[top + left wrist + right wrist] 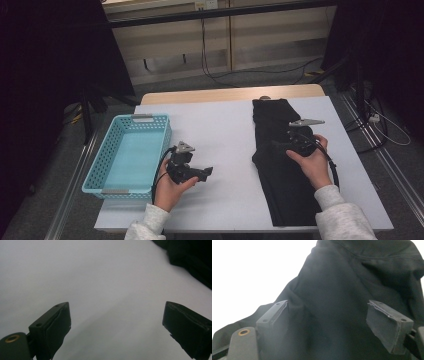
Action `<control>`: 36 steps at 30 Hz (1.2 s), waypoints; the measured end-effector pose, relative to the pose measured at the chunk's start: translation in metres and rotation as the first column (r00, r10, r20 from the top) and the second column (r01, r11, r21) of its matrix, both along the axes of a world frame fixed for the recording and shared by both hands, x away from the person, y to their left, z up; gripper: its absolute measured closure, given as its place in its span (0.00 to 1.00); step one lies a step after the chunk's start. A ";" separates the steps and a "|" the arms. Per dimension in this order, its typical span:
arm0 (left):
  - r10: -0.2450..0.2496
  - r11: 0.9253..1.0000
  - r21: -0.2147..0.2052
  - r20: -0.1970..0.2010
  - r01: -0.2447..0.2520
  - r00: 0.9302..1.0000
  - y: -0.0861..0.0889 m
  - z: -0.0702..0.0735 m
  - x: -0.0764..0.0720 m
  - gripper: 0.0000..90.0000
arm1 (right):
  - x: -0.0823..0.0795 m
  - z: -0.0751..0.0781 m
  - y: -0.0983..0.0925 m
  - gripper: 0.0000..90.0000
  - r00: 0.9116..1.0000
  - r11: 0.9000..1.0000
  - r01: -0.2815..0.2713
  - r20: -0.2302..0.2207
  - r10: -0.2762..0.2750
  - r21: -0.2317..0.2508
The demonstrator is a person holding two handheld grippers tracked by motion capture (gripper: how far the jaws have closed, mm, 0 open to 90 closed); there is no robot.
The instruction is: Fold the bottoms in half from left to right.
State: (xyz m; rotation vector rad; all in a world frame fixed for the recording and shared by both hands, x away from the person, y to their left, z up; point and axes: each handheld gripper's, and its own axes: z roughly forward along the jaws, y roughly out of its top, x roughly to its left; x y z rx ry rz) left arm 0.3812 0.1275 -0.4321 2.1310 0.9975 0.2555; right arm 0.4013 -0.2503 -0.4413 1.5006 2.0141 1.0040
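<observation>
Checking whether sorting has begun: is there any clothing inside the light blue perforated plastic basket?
No: in the high view the light blue perforated plastic basket shows a bare floor, while the black folded garment lies on the white table.

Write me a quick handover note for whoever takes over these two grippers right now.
Left gripper: jaws open and holding nothing, over bare table beside the blue basket.
Right gripper: jaws open, over the middle of the black garment, not gripping it.
Things: the garment lies lengthwise in a long strip on the right half of the table; the basket sits at the left edge with nothing in it.
Done: garment laid out narrow.
Left: probably fold it smaller and put it in the basket.
</observation>
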 end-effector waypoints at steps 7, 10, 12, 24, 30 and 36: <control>0.017 1.000 0.001 0.001 -0.017 1.000 0.003 -0.002 -0.001 0.09 | 0.008 -0.002 0.013 0.21 1.000 0.999 -0.023 -0.004 0.023 -0.029; 0.012 1.000 0.006 -0.006 -0.012 1.000 0.004 -0.002 -0.002 0.09 | 0.013 -0.002 0.021 0.22 1.000 0.999 -0.024 -0.012 0.023 -0.033; 0.013 1.000 0.004 -0.005 -0.013 1.000 0.004 -0.002 -0.001 0.09 | 0.018 -0.003 0.027 0.22 0.999 0.999 -0.030 -0.012 0.030 -0.030; 0.022 1.000 -0.010 -0.009 -0.022 1.000 0.005 -0.004 0.001 0.09 | 0.048 -0.017 0.053 0.26 0.999 0.999 -0.019 -0.034 0.017 -0.047; 0.022 1.000 -0.008 -0.018 -0.022 1.000 0.005 -0.005 0.001 0.09 | 0.051 -0.026 0.063 0.29 1.000 0.994 -0.021 -0.023 0.018 -0.107; 0.025 1.000 -0.007 -0.014 -0.025 1.000 0.004 -0.006 0.001 0.09 | 0.050 -0.025 0.062 0.53 1.000 0.995 -0.022 -0.015 0.021 -0.099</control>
